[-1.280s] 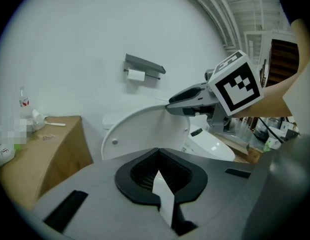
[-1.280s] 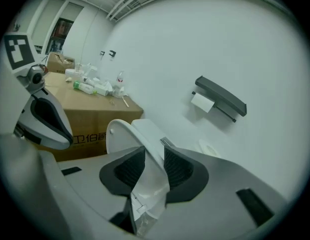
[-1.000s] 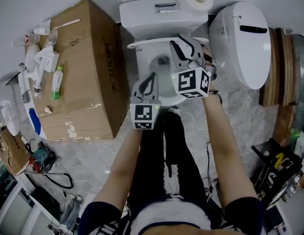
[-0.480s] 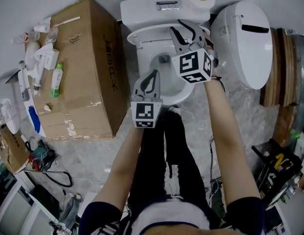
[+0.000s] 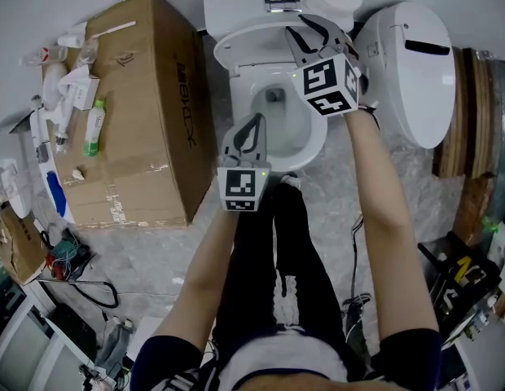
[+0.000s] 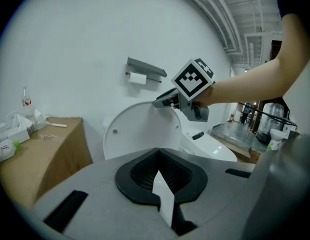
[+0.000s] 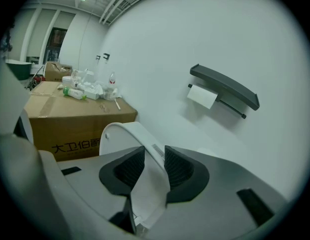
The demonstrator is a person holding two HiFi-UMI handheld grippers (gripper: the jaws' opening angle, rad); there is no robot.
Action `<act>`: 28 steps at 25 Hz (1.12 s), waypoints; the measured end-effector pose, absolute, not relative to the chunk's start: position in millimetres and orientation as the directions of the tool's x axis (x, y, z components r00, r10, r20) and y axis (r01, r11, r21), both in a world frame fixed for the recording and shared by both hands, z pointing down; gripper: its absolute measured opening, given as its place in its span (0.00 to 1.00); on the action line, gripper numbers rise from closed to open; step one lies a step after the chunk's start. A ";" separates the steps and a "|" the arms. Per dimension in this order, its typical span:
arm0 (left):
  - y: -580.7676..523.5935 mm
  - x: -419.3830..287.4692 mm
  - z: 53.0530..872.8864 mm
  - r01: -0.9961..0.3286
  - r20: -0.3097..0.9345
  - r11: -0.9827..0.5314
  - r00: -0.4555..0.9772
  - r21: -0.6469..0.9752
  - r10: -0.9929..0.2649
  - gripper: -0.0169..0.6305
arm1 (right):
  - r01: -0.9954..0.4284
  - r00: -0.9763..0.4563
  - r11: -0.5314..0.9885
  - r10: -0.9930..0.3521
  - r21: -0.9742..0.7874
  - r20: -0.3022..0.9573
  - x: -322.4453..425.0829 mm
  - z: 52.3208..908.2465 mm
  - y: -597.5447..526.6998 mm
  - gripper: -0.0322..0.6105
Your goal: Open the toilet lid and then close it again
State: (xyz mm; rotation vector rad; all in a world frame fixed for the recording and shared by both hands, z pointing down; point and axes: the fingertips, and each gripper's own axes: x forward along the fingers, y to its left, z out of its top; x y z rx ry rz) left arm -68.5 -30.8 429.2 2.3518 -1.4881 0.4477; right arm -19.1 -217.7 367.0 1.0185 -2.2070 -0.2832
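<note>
Toilet lid, white, standing near upright between bowl and tank, rim pinched in right claw; left claw closed on nothing, at the bowl's front; handling: keep the pinch firm, follow the hinge's arc slowly, let it drop neither way.

1 overhead, 2 low; lid shared
</note>
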 end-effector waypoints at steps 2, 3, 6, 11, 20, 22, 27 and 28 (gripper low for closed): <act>-29.9 -68.5 427.9 -0.908 0.416 -0.405 0.413 0.112 -0.810 0.04 | -0.590 -0.462 0.670 -0.738 0.451 0.493 -19.7 367.3 -220.3 0.21; -29.4 -68.6 427.3 -0.907 0.412 -0.405 0.415 0.118 -0.811 0.04 | -0.590 -0.461 0.670 -0.738 0.451 0.493 -20.1 367.5 -221.4 0.21; -28.0 -68.4 424.8 -0.905 0.405 -0.407 0.420 0.123 -0.812 0.04 | -0.591 -0.459 0.668 -0.739 0.451 0.493 -20.4 367.3 -223.8 0.21; -26.3 -68.1 420.4 -0.901 0.396 -0.412 0.431 0.138 -0.811 0.04 | -0.595 -0.452 0.670 -0.736 0.443 0.504 -20.7 368.1 -232.3 0.21; -26.7 -71.9 416.0 -0.895 0.372 -0.403 0.446 0.191 -0.814 0.03 | -0.610 -0.444 0.666 -0.736 0.430 0.510 -23.1 369.5 -242.9 0.21; -25.9 -71.0 416.6 -0.894 0.376 -0.404 0.449 0.196 -0.811 0.03 | -0.613 -0.442 0.660 -0.742 0.434 0.503 -22.5 369.1 -243.5 0.21; -28.1 -71.9 414.8 -0.900 0.387 -0.397 0.436 0.180 -0.812 0.03 | -0.602 -0.428 0.655 -0.748 0.458 0.507 -22.6 367.1 -242.6 0.22; -29.6 -72.9 414.0 -0.902 0.388 -0.394 0.432 0.177 -0.814 0.03 | -0.600 -0.420 0.649 -0.753 0.468 0.507 -22.7 365.9 -240.2 0.22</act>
